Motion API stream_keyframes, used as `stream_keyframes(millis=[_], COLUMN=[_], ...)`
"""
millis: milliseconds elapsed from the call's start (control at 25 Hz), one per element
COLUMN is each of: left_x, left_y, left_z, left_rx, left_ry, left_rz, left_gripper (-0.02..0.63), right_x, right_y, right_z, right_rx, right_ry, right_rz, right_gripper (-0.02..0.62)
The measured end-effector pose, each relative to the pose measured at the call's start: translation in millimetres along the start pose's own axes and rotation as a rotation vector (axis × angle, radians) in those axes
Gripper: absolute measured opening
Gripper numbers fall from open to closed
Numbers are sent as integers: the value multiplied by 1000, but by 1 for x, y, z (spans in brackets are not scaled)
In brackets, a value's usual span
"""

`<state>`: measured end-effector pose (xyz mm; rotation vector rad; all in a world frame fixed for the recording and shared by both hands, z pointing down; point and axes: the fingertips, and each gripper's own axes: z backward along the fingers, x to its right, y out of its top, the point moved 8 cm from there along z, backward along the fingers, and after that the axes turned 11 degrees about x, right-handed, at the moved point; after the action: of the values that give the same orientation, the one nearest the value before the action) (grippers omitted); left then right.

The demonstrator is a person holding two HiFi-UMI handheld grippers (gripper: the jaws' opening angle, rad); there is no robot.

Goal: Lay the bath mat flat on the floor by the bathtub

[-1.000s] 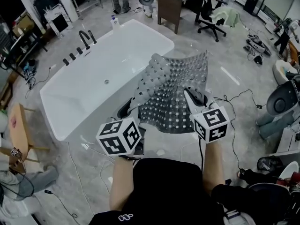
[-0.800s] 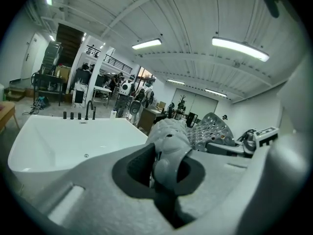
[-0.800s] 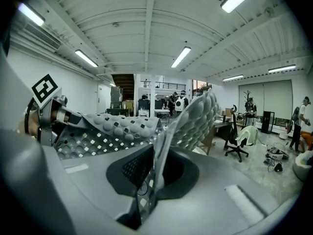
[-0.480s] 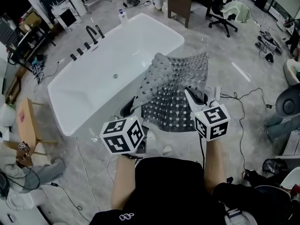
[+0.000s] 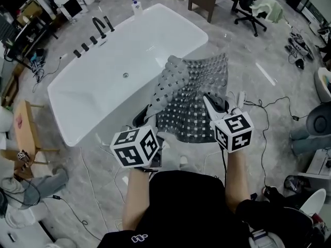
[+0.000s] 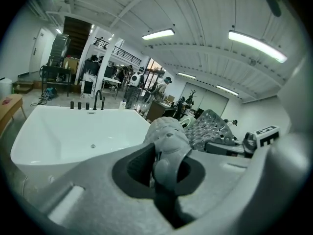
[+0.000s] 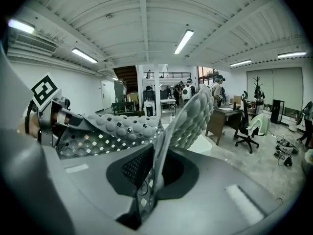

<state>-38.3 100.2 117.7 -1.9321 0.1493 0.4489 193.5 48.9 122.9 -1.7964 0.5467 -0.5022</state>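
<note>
A grey rubber bath mat (image 5: 189, 97) with bumps and square holes hangs in the air between my two grippers, its far edge curling up over the bathtub's near rim. My left gripper (image 5: 147, 117) is shut on the mat's near left corner; in the left gripper view the bunched mat (image 6: 168, 136) fills the jaws. My right gripper (image 5: 214, 105) is shut on the near right edge, and the mat (image 7: 188, 119) rises upright out of its jaws. The white bathtub (image 5: 98, 92) stands ahead and to the left on the marble floor.
Black taps (image 5: 101, 27) line the tub's far side and a bottle (image 5: 135, 4) stands at its corner. Cables (image 5: 269, 107) run over the floor to the right. A wooden stool (image 5: 23, 133) stands left, an office chair (image 5: 251, 12) and desk beyond.
The head view has shifted a little, so the tub sits lower and further left in it. Both grippers keep their hold on the mat, which hangs much as before.
</note>
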Motion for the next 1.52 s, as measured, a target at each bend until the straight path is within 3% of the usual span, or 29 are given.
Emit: stream_keyframes(millis=[480,1520], left_x=[-47,-152], left_y=[1,-43], left_z=[-46,-95], left_rx=[-54,-164], left_ry=[8,11], left_rz=[64,333], left_gripper=[25,25], right_x=[-1,-18], right_y=[-6,-26], right_z=[-68,-176], right_rx=[-87,-390], right_ry=[23,54], right_rz=[-8,79], right_gripper=[28,28])
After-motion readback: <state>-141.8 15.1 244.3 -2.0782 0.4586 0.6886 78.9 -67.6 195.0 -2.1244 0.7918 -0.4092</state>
